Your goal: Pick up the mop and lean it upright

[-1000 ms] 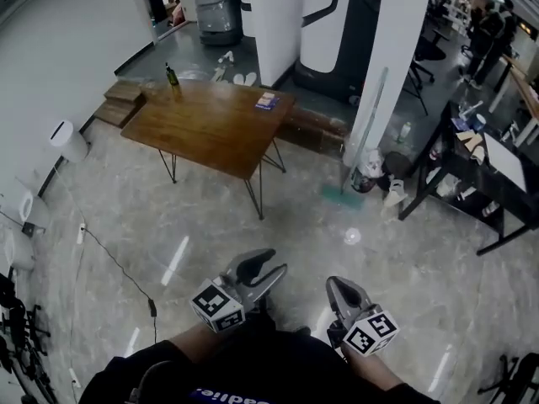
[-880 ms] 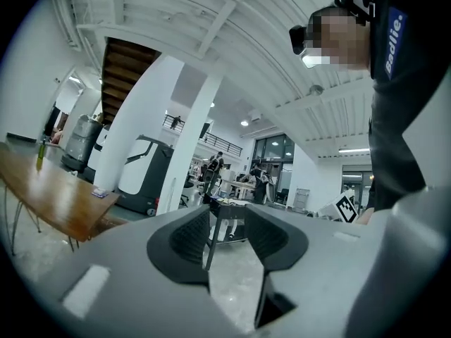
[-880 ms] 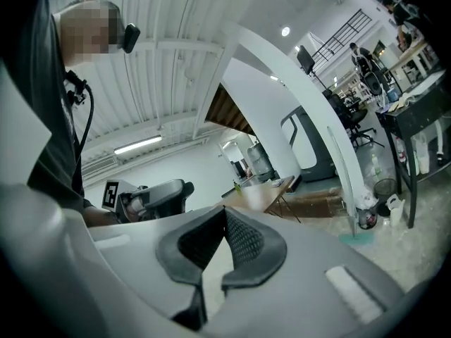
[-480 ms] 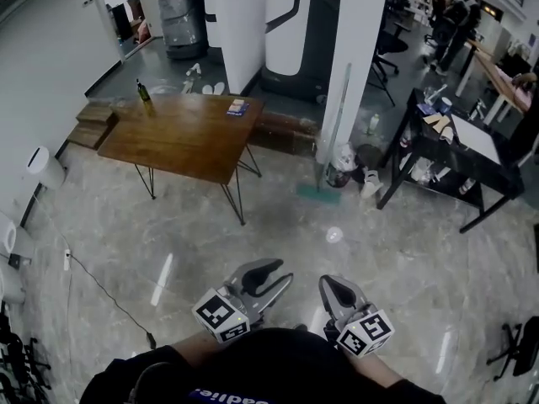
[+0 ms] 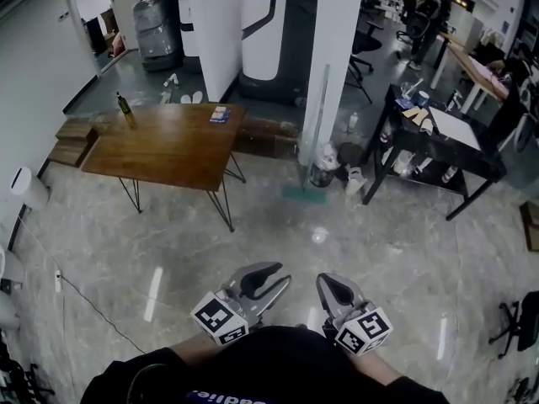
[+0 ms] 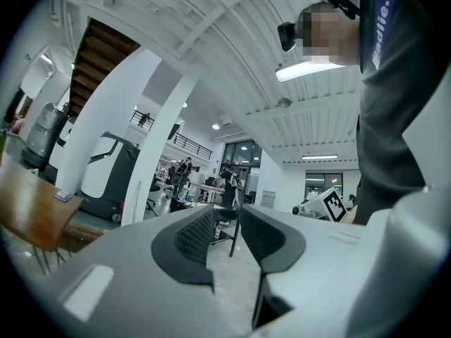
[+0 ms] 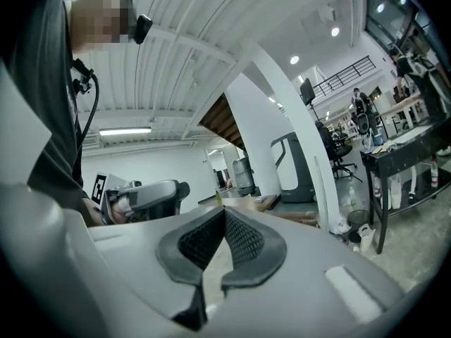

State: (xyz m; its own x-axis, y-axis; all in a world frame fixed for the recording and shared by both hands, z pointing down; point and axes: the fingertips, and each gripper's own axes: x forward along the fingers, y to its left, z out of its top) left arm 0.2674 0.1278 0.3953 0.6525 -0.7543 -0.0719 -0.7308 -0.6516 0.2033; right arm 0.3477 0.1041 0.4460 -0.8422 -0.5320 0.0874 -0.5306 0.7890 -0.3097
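The mop leans upright against a white pillar (image 5: 335, 49), its thin pale handle (image 5: 320, 116) running up the pillar and its green head (image 5: 301, 195) flat on the floor. The handle (image 7: 320, 189) also shows in the right gripper view, far off. Both grippers are low in the head view, close to the person's body and well short of the mop. My left gripper (image 5: 274, 278) has a gap between its jaws, which are closing on nothing (image 6: 227, 213). My right gripper (image 5: 328, 284) has its fingertips touching and holds nothing (image 7: 224, 213).
A wooden table (image 5: 164, 146) on thin black legs stands left of the pillar, with a bottle (image 5: 125, 103) on it. A black bench (image 5: 438, 137) with clutter stands to the right. A small bin (image 5: 322, 172) sits at the pillar's foot. A cable (image 5: 88, 301) crosses the floor at left.
The head view has moved forward and turned, so table, pillar and mop now sit lower and further left. Both grippers stay low by the body.
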